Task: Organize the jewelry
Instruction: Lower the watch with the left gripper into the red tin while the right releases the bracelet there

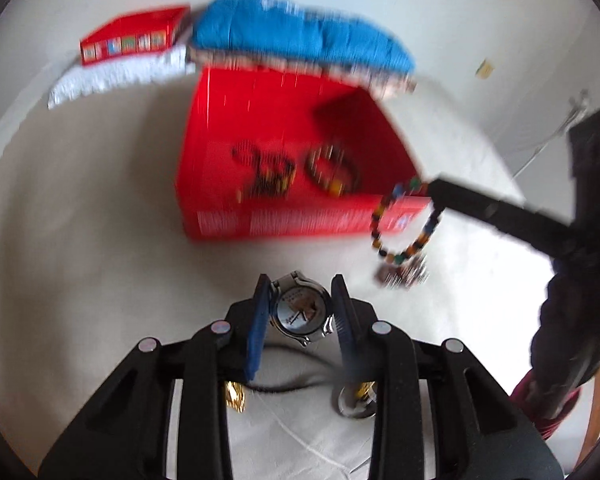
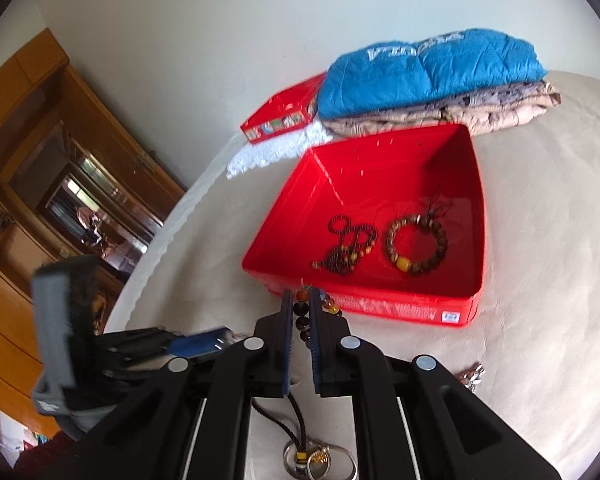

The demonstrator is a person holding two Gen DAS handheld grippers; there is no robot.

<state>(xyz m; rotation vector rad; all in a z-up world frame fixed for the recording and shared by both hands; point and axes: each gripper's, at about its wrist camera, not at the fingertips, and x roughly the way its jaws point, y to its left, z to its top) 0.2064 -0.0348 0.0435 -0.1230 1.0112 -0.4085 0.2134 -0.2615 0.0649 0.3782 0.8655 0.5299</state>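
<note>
Cream bedcover (image 2: 540, 280), wooden cabinet (image 2: 40, 160); left hand-held gripper (image 1: 300, 304) clamps watch (image 1: 300, 312), right hand-held gripper (image 2: 300, 312) clamps bead bracelet (image 2: 302, 320).

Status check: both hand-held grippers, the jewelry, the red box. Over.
Left hand-held gripper shut on watch. Right hand-held gripper shut on multicolored bead bracelet, hanging at red box front edge. Two bracelets already inside. Path clear.

Glossy red plastic tray (image 2: 476, 216); polished metal watch (image 1: 300, 312); matt beige cloth bed (image 2: 540, 280); quilted blue fabric (image 2: 428, 68); varnished wood cabinet (image 2: 40, 140); shiny beaded bracelet (image 1: 404, 220).
</note>
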